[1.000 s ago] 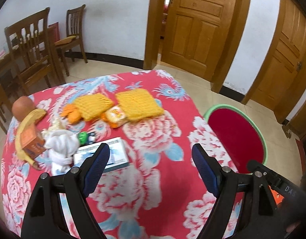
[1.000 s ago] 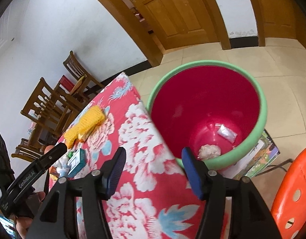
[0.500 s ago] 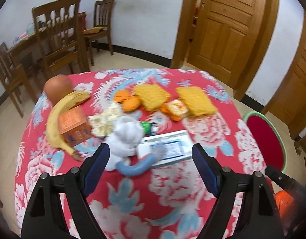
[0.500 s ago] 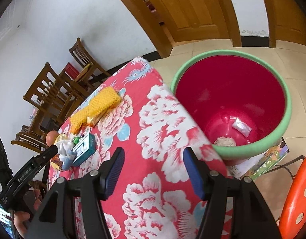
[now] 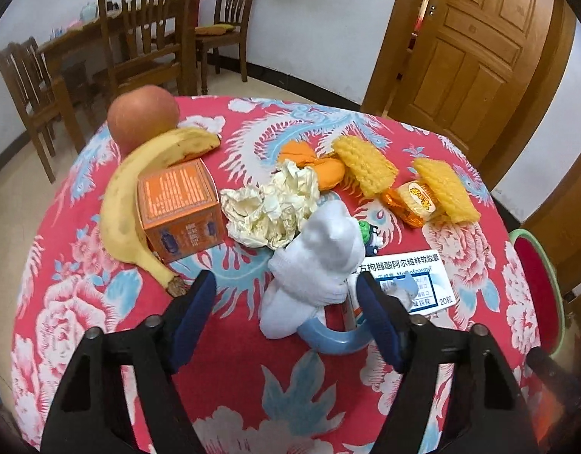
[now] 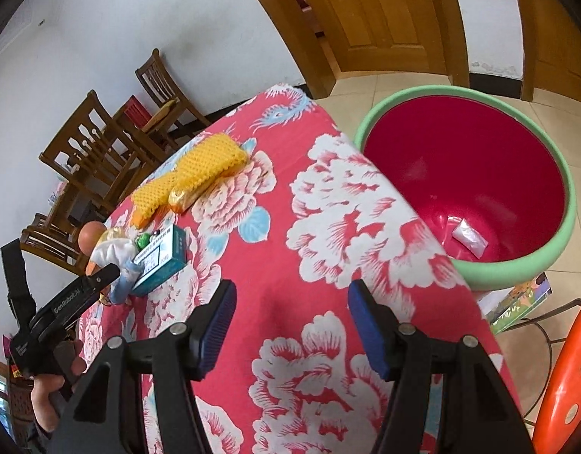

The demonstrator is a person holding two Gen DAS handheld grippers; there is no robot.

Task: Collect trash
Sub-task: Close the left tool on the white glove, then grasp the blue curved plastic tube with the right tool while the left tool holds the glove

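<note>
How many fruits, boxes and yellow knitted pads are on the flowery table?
Fruits: 2, the apple and the banana
Boxes: 2, the orange box and the white medicine box
Yellow knitted pads: 2, one and another
Total: 6

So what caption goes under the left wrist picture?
Open left gripper closing in on a white sock among fruit, boxes and crumpled paper.

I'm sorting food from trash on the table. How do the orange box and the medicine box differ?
The orange box is cube-shaped and stands tall beside the banana; the medicine box is flat, white and teal, lying low with a white sock overlapping its end. The orange one sits left of the crumpled paper, the medicine one right. Both are printed cartons.
</note>
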